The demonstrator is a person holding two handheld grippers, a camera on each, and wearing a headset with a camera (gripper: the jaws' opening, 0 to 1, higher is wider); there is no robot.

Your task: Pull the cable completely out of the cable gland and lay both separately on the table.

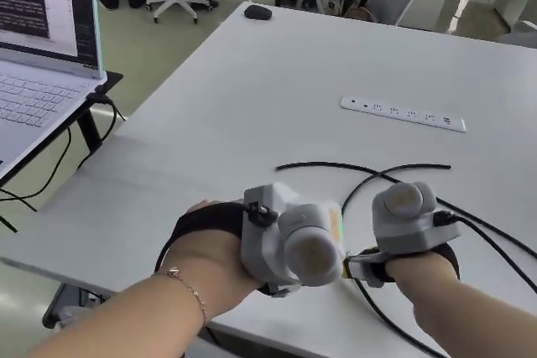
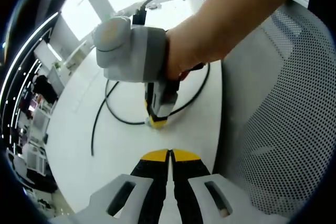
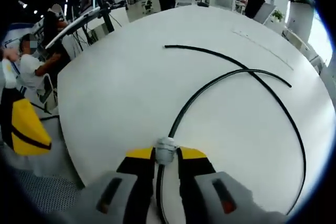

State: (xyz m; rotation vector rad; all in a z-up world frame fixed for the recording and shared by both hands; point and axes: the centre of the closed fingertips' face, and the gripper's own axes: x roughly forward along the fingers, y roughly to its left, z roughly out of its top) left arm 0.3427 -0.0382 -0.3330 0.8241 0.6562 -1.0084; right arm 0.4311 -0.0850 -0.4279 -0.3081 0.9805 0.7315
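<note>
Right gripper view: right gripper (image 3: 166,157) is clamping the cable gland (image 3: 165,149), cable not yet pulled out.
Gland is looking small, pale, rounded, hard plastic; light, so pinching across its body is suiting it. Black cable (image 3: 210,90) is running from the gland and looping over the white counter (image 3: 121,93) toward the power strip (image 1: 403,113); thin, smooth, flexible, likely slippery, so I am judging a hold just beside the gland best. Left gripper (image 2: 169,156) is sitting near the gland, jaws pressed together, empty.
</note>
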